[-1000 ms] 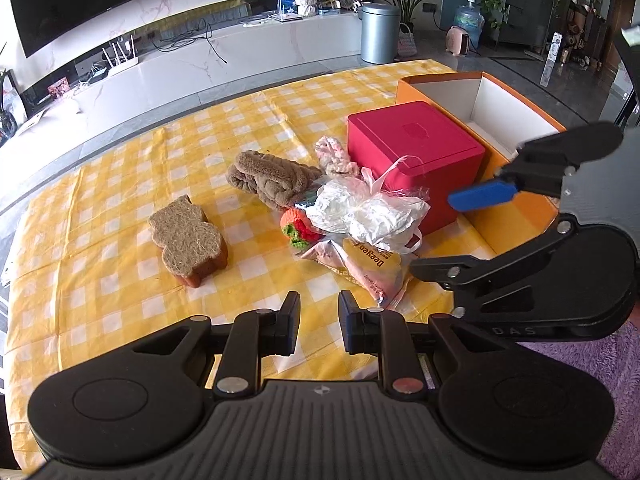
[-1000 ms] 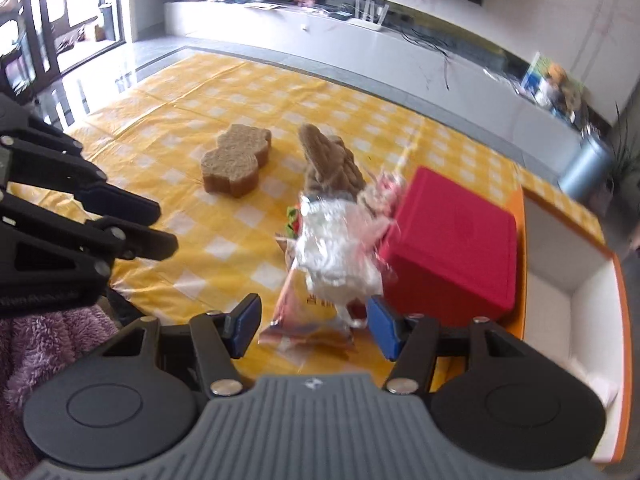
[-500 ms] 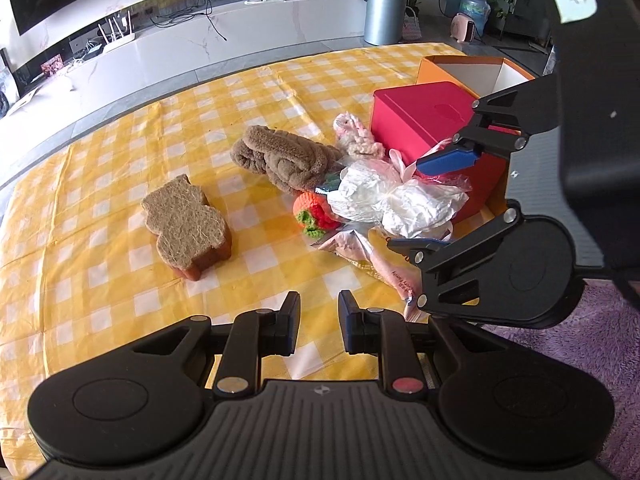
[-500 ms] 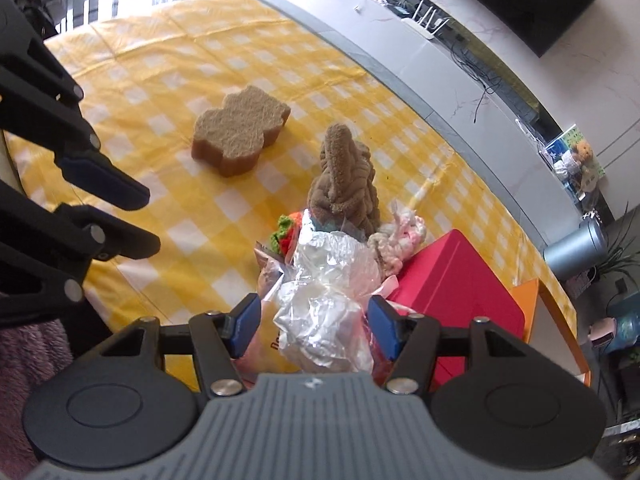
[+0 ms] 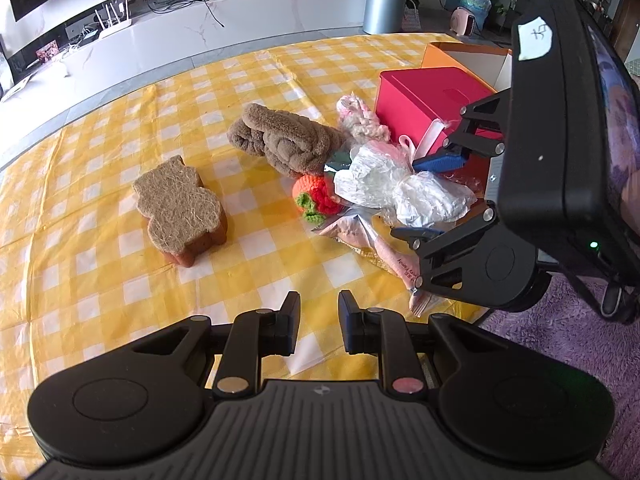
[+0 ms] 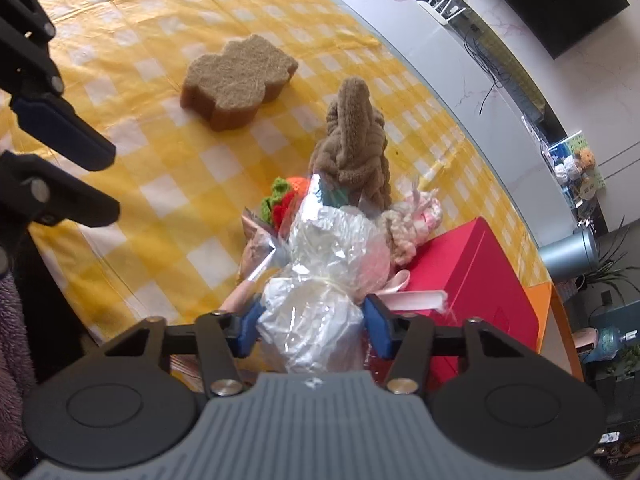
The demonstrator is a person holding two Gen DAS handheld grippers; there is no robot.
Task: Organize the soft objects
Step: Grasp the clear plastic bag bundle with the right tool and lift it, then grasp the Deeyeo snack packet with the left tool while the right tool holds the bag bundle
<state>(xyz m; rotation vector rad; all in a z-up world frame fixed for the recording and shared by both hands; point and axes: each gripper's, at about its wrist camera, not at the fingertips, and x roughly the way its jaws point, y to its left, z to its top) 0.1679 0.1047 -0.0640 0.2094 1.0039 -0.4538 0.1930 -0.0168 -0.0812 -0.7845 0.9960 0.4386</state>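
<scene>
Left gripper (image 5: 319,318): hovers over bare cloth at the near edge, jaws a narrow gap apart, nothing between them.
Sponge (image 5: 180,208): bear-shaped, brown scouring face up, lies alone to the left, well apart from the pile. Judged light, springy; would take a squeeze across its waist.
Knotted plush (image 5: 286,142): brown, thick, at the back of the pile; soft, bulky, likely needs a wide bite.
Crochet fruit (image 5: 314,196): orange-red with green leaves, tucked against the bag's left side.
Plastic bag (image 6: 320,300): clear, crinkled, tied at a waist, white soft filling inside; sits on top of a pink snack packet (image 5: 384,248), just in front of the red box (image 5: 432,100).
Handling, judged: light, compressible, film slippery; the tied waist or the lobe just below it gives the surest hold.
Right gripper (image 6: 312,326): blue pads either side of the bag's near lobe, jaws closing; firm contact not yet clear.
In the way: pink ribbon (image 6: 412,300) and pink woolly toy (image 6: 412,224) crowd the bag's right side; the packet may drag along.
Orange box (image 5: 464,56): open, behind the red box, probable destination.
</scene>
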